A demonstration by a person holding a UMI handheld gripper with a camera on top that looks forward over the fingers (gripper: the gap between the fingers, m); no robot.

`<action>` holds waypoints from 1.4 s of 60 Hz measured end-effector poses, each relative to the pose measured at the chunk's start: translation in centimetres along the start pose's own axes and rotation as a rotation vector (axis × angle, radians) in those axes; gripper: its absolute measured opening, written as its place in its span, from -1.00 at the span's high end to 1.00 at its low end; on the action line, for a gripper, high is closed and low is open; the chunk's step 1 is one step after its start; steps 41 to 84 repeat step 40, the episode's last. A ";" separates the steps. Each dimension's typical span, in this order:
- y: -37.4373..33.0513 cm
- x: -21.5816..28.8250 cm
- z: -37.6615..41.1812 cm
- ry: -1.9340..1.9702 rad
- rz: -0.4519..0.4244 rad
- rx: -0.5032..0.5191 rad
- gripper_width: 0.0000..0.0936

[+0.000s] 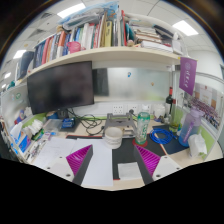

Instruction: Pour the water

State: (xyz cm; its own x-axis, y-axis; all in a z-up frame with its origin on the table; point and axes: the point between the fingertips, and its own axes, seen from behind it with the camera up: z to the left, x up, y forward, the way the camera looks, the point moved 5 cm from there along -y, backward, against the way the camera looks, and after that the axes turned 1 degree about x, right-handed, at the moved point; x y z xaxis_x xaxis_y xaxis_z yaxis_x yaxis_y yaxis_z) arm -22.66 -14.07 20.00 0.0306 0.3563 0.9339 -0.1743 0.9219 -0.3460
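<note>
A white cup (pixel 113 137) stands on the desk (pixel 100 172) just ahead of my fingers, roughly centred between them. A clear plastic bottle (pixel 143 124) stands upright a little to the right of the cup and further back. My gripper (pixel 114 160) is open. Its two magenta pads (pixel 80 157) are spread wide, with only the desk surface between them. The fingers touch neither the cup nor the bottle.
A dark monitor (pixel 60 87) stands at the back left under a shelf of books (pixel 90 40). Cables and small clutter lie behind the cup. Blue and white items (pixel 190 138) crowd the right side. White paper sheets (pixel 127 171) lie on the desk between the fingers.
</note>
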 end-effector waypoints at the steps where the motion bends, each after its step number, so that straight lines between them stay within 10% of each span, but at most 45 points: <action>1: -0.6 0.3 0.5 0.003 -0.003 -0.001 -0.84; 84: -9.6 5.3 9.5 0.022 -0.109 -0.043 -0.84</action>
